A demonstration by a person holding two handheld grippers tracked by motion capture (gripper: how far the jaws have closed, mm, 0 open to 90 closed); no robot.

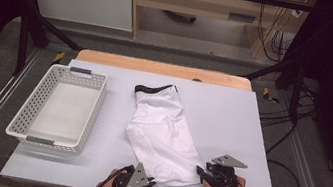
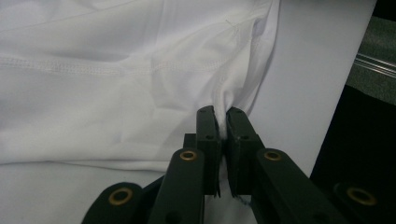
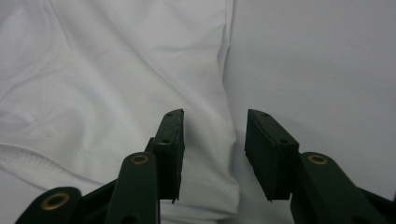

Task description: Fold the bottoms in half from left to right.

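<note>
Left gripper (image 2: 223, 122): fingers pinched tight on white stretchy folded garment (image 1: 163, 133) — hem bunched, pinch point half hidden.
Right gripper (image 3: 214, 140): fingers parted — astride the garment's edge, gripping nothing.

A white garment (image 1: 163, 133) with a black band along its far end lies flat on the desk (image 1: 231, 119), just to the right of the white perforated basket (image 1: 58, 107) and stretching from mid-desk towards the near edge. Its cloth is smooth, with stitched seams and a few soft creases. At the near hem a fold of it is bunched up and pinched.
</note>
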